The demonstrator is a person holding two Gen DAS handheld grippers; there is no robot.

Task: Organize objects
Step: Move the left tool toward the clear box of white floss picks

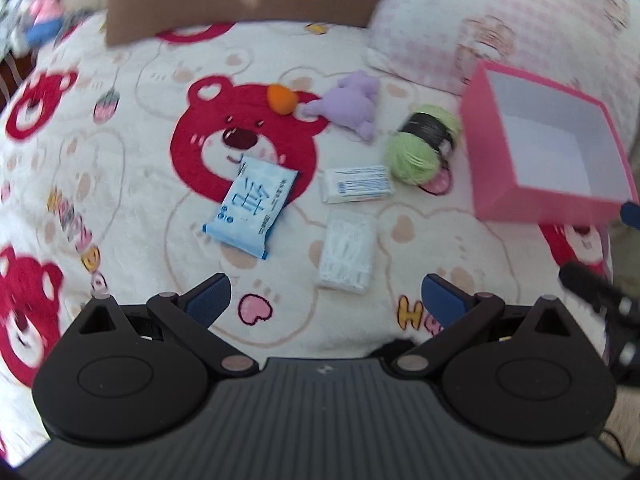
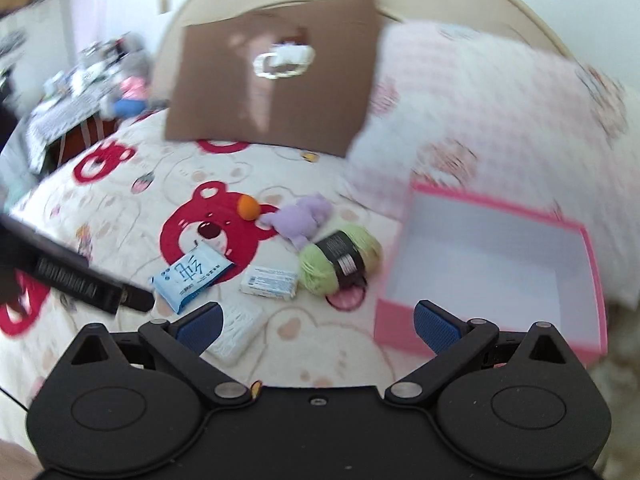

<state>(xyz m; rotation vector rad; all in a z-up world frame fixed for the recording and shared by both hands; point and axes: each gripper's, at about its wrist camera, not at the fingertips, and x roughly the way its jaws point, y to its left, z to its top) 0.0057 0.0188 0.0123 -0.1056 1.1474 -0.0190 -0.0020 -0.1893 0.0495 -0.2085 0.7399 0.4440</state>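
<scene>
Pink box (image 2: 492,264): open top, white inside, nothing in it; sits on the bed (image 1: 132,184) at the right, by the pillow (image 1: 500,20)
Loose things: blue tissue pack (image 1: 254,208), white packet (image 1: 356,185), clear packet (image 1: 347,256), green yarn ball (image 1: 420,148), purple plush (image 1: 352,104), orange ball (image 1: 282,99), all on the blanket left of the box
Left tongs (image 1: 324,300): spread wide, holding nothing
Right tongs (image 2: 318,326): spread wide, holding nothing
</scene>
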